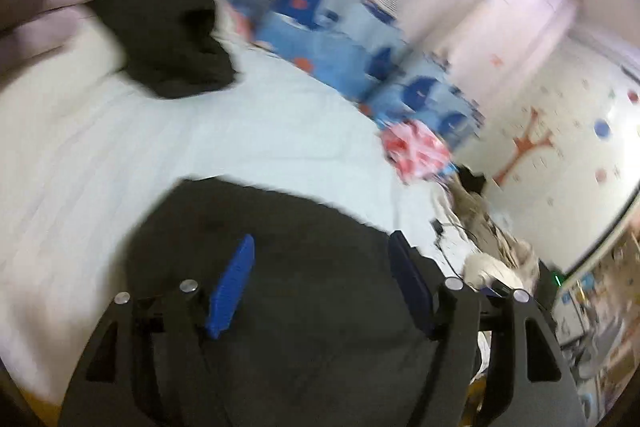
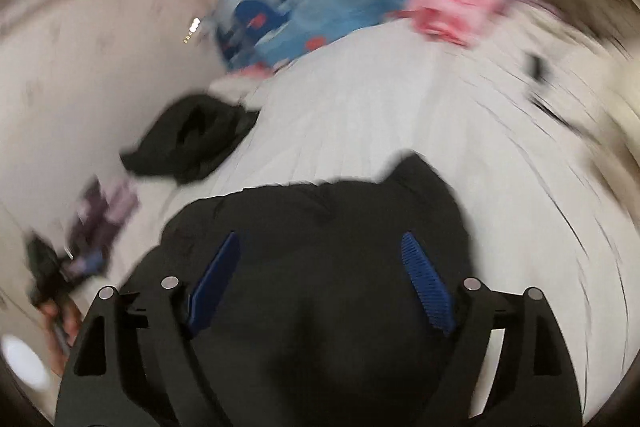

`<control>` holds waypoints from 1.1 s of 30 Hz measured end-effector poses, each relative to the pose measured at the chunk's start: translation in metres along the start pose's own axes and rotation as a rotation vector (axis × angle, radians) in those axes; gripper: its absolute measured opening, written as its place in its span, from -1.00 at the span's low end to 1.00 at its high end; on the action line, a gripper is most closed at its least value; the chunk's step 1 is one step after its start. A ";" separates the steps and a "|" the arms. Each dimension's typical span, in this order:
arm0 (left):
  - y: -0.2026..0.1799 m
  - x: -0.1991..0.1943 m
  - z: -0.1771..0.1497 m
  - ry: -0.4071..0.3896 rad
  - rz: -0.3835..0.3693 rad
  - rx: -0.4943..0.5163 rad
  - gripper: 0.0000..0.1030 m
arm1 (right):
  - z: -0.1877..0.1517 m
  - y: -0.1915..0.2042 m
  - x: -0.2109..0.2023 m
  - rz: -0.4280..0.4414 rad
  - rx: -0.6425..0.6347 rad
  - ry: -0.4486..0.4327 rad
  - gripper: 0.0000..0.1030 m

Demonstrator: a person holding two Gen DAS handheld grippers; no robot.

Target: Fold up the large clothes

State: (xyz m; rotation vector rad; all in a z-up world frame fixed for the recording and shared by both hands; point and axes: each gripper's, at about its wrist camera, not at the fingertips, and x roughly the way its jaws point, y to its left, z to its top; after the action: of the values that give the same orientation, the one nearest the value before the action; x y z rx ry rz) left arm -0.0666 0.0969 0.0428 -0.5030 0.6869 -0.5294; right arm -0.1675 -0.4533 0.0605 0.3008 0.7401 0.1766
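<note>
Left gripper [image 1: 320, 267]: jaws spread, nothing between the blue pads, poised above a dark garment [image 1: 280, 247] lying on the white bed sheet [image 1: 200, 131]

Right gripper [image 2: 320, 267]: jaws likewise spread and empty, over the same dark garment [image 2: 312, 227], apparently a folded block with one corner poking up at its far edge

Second black garment [image 1: 160, 27]: crumpled heap, well apart, toward the far left of the bed, not yet folded

Blue patterned bedding [image 1: 340, 39], pink cloth [image 1: 416, 147]: along the far edge of the bed

Risks, as judgement: loose corner springing open and spoiling the fold; heavy blur in both views, so a hasty reach likely to snag the sheet along with the cloth; crumpled heap near the bed edge, liable to slide off if tugged by one layer only
</note>
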 end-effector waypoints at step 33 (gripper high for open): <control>0.066 0.139 -0.018 0.194 0.116 -0.073 0.39 | 0.009 0.023 0.142 -0.058 -0.064 0.216 0.84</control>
State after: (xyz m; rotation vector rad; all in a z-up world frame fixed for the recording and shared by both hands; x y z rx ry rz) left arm 0.0302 0.0586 -0.0716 -0.4803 0.9183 -0.4486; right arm -0.0596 -0.3962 -0.0160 0.2004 0.9540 0.1788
